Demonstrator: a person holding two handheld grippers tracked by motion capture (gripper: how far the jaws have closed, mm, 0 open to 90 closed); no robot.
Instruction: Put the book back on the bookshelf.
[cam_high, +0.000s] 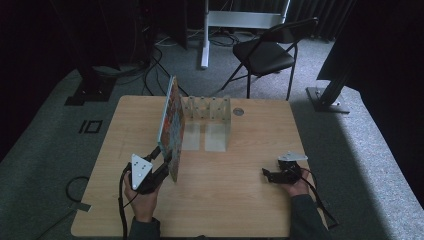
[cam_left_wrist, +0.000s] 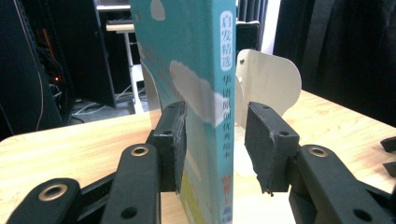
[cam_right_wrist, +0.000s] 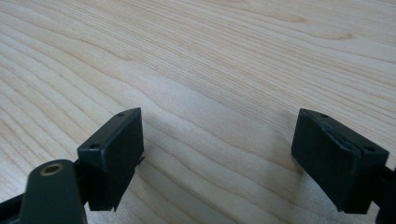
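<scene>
A thin book (cam_high: 171, 127) is seen standing upright on edge near the middle of the wooden table (cam_high: 240, 200), just left of a clear acrylic rack (cam_high: 209, 117) with several upright dividers. Its cover is teal with pale cloud-like patches and a busy, colourful picture on the broad face; along the spine (cam_left_wrist: 226, 107), in the left gripper view, a column of printed characters runs downward, with a white oval label at the top. The book's near edge is straddled by the left gripper (cam_high: 162, 165), which is held in the person's left hand (cam_high: 142, 197). One pad (cam_left_wrist: 170, 144) lies against the teal cover, while a narrow gap is left between the spine and the other pad; the jaws stand at a narrow setting and a firm clamp cannot be confirmed. The right gripper (cam_high: 267, 175) is held low over bare wood at the right side of the table, well apart from the book, with its jaws spread wide on nothing. The tabletop is of light wood grain with a small round grommet (cam_high: 238, 112) behind the rack. Grey carpet (cam_high: 50, 135) surrounds the table; a black folding chair (cam_high: 267, 52), a white stand (cam_high: 205, 35) and loose cables (cam_high: 150, 70) are seen beyond it against dark curtains.
</scene>
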